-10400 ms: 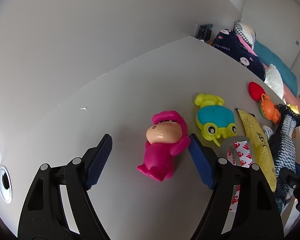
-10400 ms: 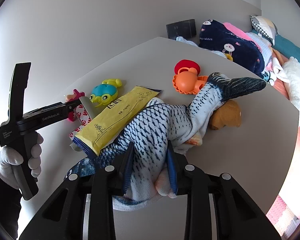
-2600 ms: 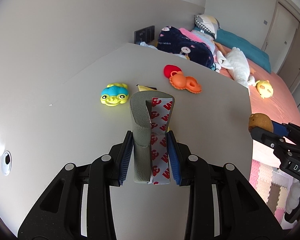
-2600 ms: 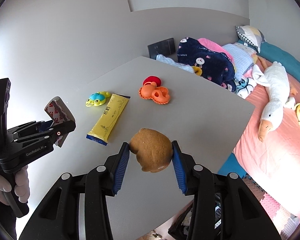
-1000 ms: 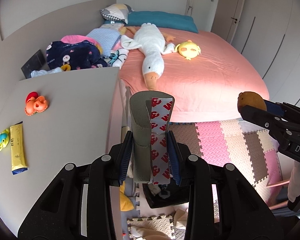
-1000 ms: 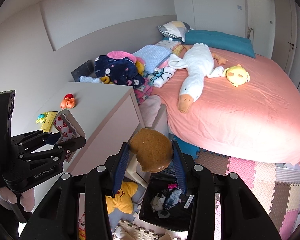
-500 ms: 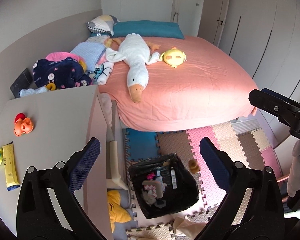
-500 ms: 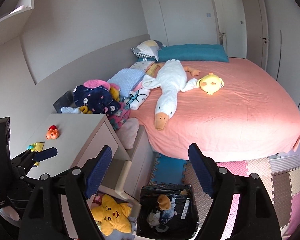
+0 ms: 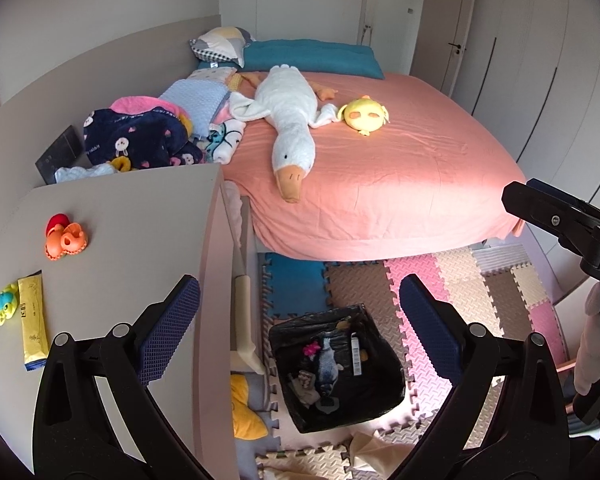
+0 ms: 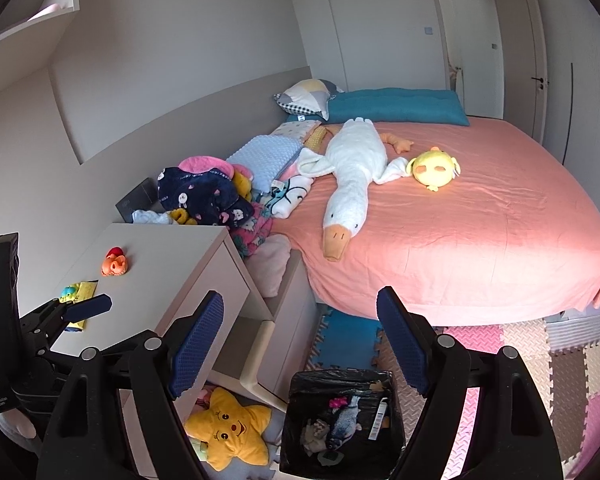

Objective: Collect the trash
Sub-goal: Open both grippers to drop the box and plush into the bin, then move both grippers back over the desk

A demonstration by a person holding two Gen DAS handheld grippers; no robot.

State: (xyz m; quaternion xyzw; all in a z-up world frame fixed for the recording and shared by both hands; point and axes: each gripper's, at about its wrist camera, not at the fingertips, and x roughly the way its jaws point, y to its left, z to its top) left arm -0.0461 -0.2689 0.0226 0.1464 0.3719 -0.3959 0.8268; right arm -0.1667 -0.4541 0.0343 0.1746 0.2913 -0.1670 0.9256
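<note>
Both grippers, left [image 9: 299, 320] and right [image 10: 300, 338], hang with jaws apart and empty above a black bin [image 10: 396, 442] on the foam-mat floor [image 9: 440, 276], between a grey surface [image 9: 132, 248] and pink bed [image 9: 400, 168].

Black bin [image 9: 384, 394], salmon bed sheet [image 9: 400, 152], white goose [image 9: 288, 120], yellow packet [image 9: 32, 320].

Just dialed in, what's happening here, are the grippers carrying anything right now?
No. A person holds both grippers over a black-lined trash bin on the foam floor mats beside the bed. The left gripper and right gripper are both open and empty. The bin holds a plush fish and other bits. On the white table there remain a yellow packet, an orange toy and a small turtle toy.
</note>
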